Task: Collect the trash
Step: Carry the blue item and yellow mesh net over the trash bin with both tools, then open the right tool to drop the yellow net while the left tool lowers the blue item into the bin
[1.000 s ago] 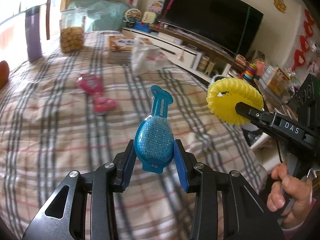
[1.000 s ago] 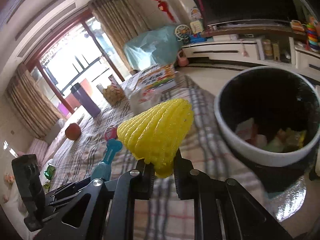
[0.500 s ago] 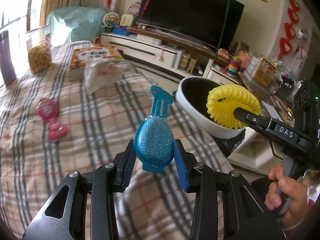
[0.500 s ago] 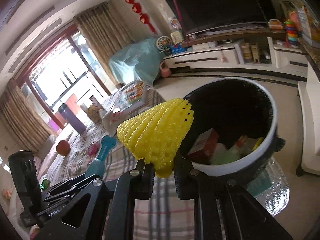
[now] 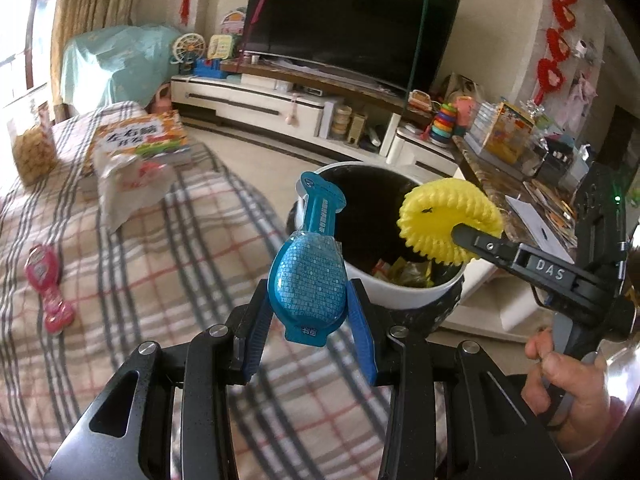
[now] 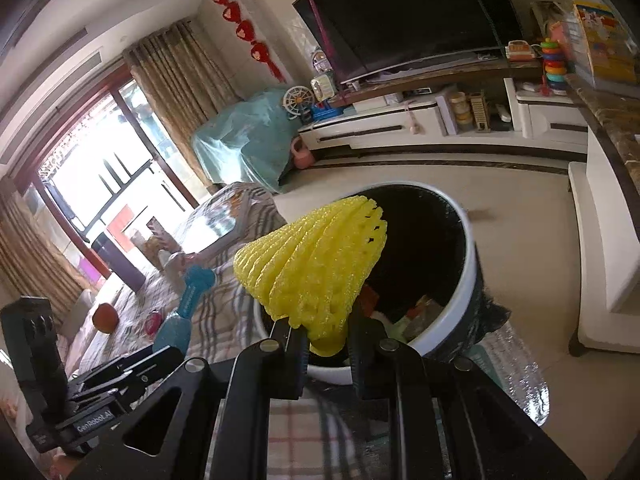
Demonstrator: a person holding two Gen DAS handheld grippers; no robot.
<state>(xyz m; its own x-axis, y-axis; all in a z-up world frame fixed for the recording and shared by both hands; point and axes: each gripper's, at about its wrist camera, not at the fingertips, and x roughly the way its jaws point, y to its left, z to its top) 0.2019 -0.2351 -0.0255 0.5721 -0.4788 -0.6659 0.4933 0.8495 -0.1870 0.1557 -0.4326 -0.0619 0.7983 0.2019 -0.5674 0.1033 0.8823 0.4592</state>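
My left gripper (image 5: 310, 312) is shut on a blue bottle-shaped wrapper (image 5: 308, 280), held upright near the bin's near-left rim. The right gripper (image 6: 326, 338) is shut on the narrow end of a yellow foam fruit net (image 6: 316, 268), and a hand holds that gripper at the right of the left wrist view. From there the yellow net (image 5: 450, 220) hangs over the opening of the round white bin (image 5: 404, 296) with its black liner. The bin (image 6: 466, 276) holds several wrappers and stands off the edge of the plaid-covered surface (image 5: 140, 272). The blue wrapper (image 6: 186, 300) shows left of the net.
On the plaid cloth lie a pink packet (image 5: 46, 284), a crumpled white bag (image 5: 132, 184), a printed box (image 5: 140, 138) and a jar of snacks (image 5: 32, 148). A TV (image 5: 348, 28) on a low white cabinet (image 5: 280, 108) stands behind. A white side table (image 6: 600, 248) flanks the bin.
Both grippers have swung right across the plaid cloth toward the bin, each keeping its item. The bin has come into the left wrist view, and the yellow net now hangs over its opening.
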